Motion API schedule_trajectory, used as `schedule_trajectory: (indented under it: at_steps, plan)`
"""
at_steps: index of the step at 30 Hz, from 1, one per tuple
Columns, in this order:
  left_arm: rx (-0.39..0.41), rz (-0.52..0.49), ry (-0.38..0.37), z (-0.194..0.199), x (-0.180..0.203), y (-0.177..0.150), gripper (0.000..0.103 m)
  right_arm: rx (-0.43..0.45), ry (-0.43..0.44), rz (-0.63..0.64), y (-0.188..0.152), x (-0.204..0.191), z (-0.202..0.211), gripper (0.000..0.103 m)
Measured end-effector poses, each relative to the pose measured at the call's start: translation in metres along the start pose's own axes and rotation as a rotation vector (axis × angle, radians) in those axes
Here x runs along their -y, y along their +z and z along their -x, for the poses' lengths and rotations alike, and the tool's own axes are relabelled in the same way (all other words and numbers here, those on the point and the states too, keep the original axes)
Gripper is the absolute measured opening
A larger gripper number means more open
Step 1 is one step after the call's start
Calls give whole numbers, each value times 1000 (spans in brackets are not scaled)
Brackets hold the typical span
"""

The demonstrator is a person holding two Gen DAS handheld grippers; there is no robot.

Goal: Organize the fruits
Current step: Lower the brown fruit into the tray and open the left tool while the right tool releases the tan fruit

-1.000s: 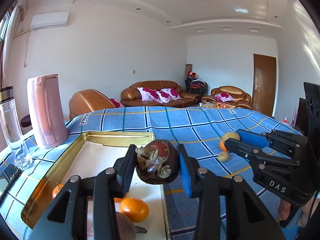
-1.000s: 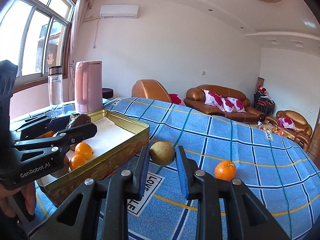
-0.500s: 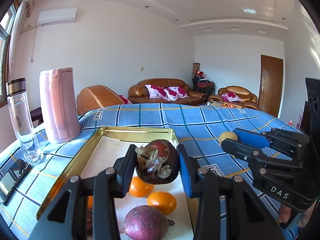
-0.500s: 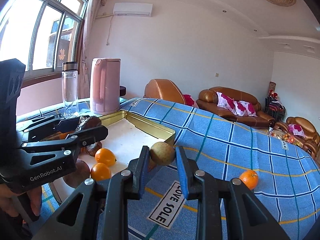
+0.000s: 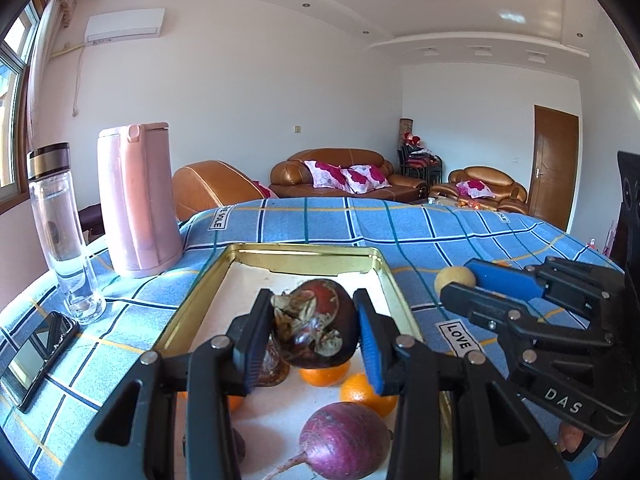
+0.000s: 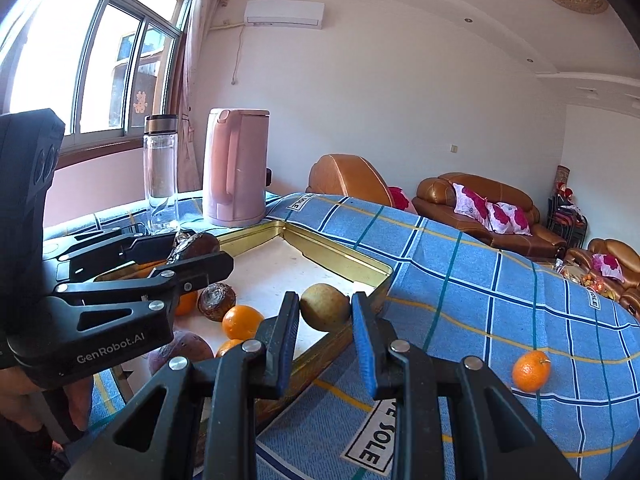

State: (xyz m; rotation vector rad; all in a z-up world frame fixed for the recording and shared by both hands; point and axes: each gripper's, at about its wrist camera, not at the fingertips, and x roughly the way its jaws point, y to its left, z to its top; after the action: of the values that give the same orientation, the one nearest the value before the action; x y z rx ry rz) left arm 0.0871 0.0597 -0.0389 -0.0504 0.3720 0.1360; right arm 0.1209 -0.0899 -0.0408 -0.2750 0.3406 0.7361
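2 grippers hold fruit over the gold tray (image 5: 386,272): left gripper (image 5: 316,330) pinches a mangosteen (image 5: 316,324), right gripper (image 6: 325,316) pinches a small pear (image 6: 325,307). Only the right view shows 1 stray tangerine (image 6: 531,371) on the blue tablecloth (image 6: 480,280).

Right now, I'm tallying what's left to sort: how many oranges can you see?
4. Three oranges lie in the gold tray: one centre, one just below it, one partly behind the left tool. The fourth sits outside on the blue cloth. Others may be hidden.
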Motion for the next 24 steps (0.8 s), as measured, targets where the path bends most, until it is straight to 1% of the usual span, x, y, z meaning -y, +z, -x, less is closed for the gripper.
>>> schedule_trajectory:
  at_steps: [15, 24]
  plan:
    - [-26, 16, 30, -2, -21, -1, 42, -7, 35, 16, 2, -15, -11, 29]
    - [-33, 33, 63, -1, -41, -1, 42, -14, 54, 28, 4, -26, -19, 29]
